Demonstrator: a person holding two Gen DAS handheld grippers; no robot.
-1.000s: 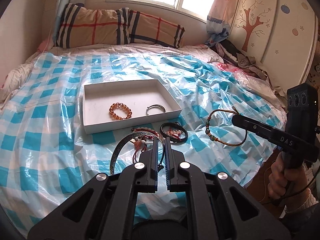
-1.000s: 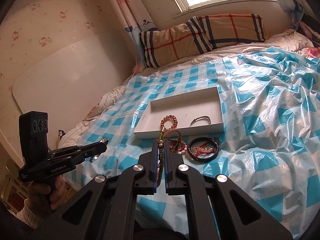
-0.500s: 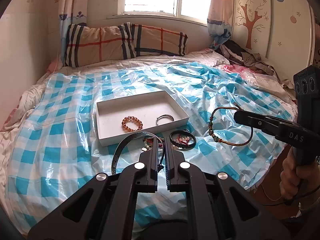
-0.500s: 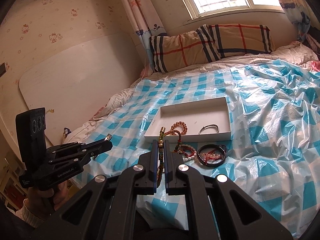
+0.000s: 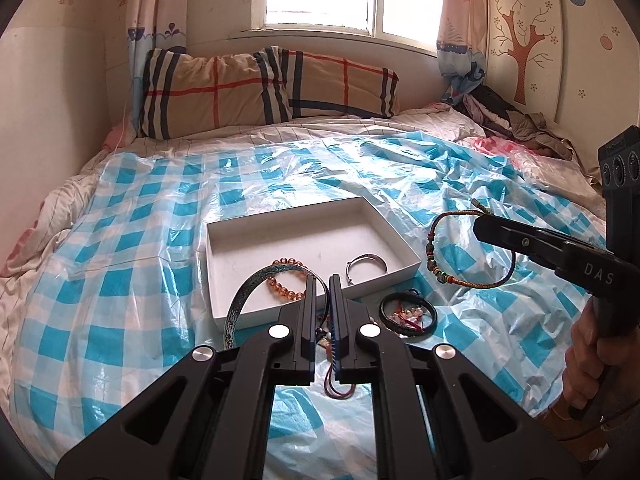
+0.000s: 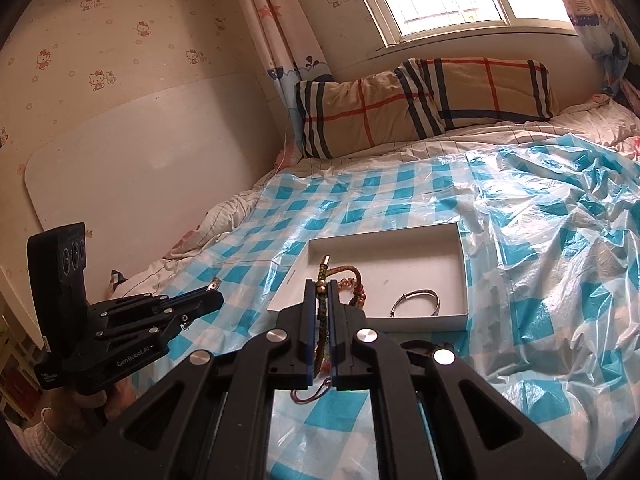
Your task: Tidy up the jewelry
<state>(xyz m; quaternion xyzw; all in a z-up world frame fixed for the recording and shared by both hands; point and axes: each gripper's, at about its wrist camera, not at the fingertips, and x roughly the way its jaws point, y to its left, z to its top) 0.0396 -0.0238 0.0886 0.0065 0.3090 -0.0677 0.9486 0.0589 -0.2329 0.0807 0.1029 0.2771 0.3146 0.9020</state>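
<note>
A white box (image 5: pixel 224 276) lies on the checked sheet, holding an amber bead bracelet (image 5: pixel 282 286) and a silver bangle (image 5: pixel 366 262). My left gripper (image 5: pixel 323 284) is shut on a dark blue-patterned bangle (image 5: pixel 250 294), held up before the box's near edge. My right gripper (image 6: pixel 323 290) is shut on a braided cord bracelet with beads (image 6: pixel 320 320), which hangs at the right of the left wrist view (image 5: pixel 436 256), above the sheet. The box (image 6: pixel 460 264) and silver bangle (image 6: pixel 416 300) also show in the right wrist view. A black bracelet (image 5: pixel 408 314) and red cords (image 5: pixel 338 384) lie on the sheet.
The bed is covered by a crinkled blue-and-white plastic sheet (image 5: pixel 120 300). A plaid pillow (image 5: pixel 264 84) lies under the window. Clothes (image 5: pixel 508 116) are heaped at the far right. A white board (image 6: pixel 132 160) leans on the left wall.
Both grippers have risen and pulled back from the bed, each keeping its bracelet. The dark bangle and the cord bracelet hang higher over the sheet.
</note>
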